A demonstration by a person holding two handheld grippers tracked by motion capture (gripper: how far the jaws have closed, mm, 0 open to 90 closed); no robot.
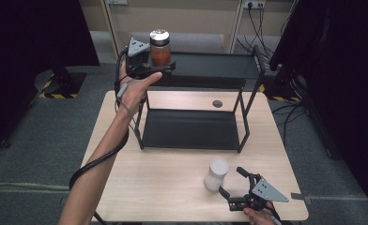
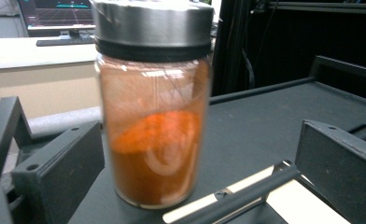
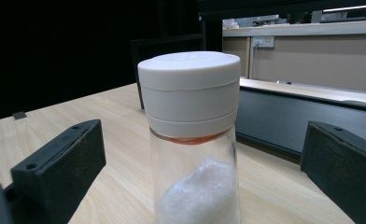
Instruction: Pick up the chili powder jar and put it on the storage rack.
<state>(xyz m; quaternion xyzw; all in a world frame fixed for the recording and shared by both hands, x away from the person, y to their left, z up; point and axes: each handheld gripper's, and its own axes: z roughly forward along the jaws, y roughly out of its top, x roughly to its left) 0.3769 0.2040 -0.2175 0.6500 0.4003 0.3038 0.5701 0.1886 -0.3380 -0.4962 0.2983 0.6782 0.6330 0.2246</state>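
Note:
A glass jar of orange powder (image 1: 160, 49) with a metal lid stands at the left end of the black rack's top shelf (image 1: 215, 65). My left gripper (image 1: 165, 66) is open around it; in the left gripper view the jar (image 2: 155, 140) sits between the jaws of the left gripper (image 2: 200, 135), with a wide gap on the right side. Near the table's front edge stands a jar of white grains (image 1: 217, 174) with a white lid. My right gripper (image 1: 231, 181) is open just behind it, and the jar (image 3: 193, 140) stands between the jaws of the right gripper (image 3: 204, 130), untouched.
The two-level black rack stands on the wooden table (image 1: 163, 183), its lower shelf (image 1: 191, 129) bare. A small dark disc (image 1: 217, 103) lies on the table behind the rack. Dark screens flank the table, and cables trail at the back right.

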